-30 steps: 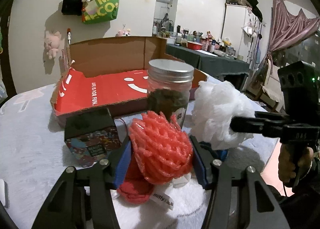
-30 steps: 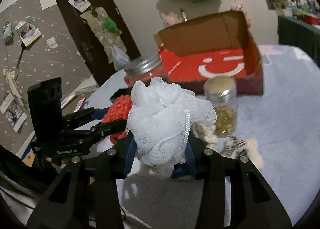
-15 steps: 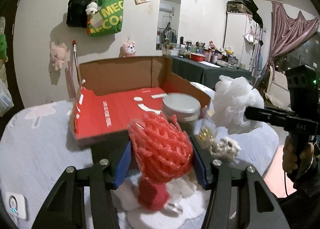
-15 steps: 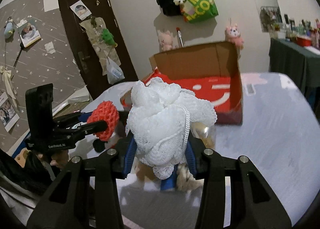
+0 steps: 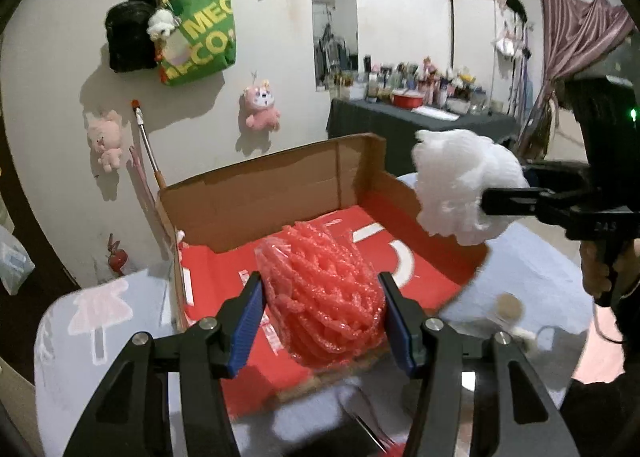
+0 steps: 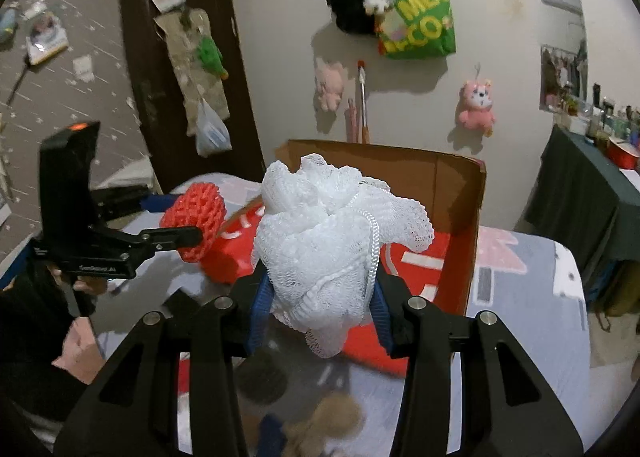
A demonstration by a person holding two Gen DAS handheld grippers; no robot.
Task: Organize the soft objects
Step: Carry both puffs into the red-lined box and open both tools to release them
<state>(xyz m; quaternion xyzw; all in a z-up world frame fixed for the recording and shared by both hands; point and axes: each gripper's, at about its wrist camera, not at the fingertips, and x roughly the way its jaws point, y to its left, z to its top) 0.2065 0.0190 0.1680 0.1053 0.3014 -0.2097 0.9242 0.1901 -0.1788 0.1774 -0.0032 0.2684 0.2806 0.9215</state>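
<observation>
Left gripper [image 5: 322, 311] clamped on red mesh bath pouf [image 5: 324, 293], blue pads [image 5: 245, 321] pressed into both flanks, pouf bulging up and forward past the tips. Right gripper [image 6: 320, 305] clamped on white mesh bath pouf [image 6: 336, 241]; white cord loop runs down its right side, loose netting hangs below the tips. Both poufs are airborne, neither touching the bed or the box.

Key relation: open cardboard box [image 5: 280, 193] with red printed lining lies dead ahead, 12 o'clock, in both wrist views, back flap standing upright. Left view: red pouf overlaps the near edge of the box, red floor visible behind and to 2 o'clock of it. Looks over or just short of the near rim; fisheye makes it hard to say which. White pouf in that view is at 2 o'clock, beside or above the box's right wall, right gripper coming in from 3 o'clock. Right view: white pouf covers the box middle; left gripper with red pouf at 9 o'clock, near the box's left-front corner.

Judgement: carry-to-box phase, both loads nearly at drop point. Left looks slightly nearer the box floor, right sits higher. Next move likely needs a short push forward and down, then jaws opened. The poufs are near each other but apart; there seems room for both side by side. Risk: netting snagging on a pad at release.

Blurred clutter low in the frames, unidentifiable. Green tote bag [image 6: 416, 13] and pink plush toy [image 6: 476, 107] on wall, irrelevant.
</observation>
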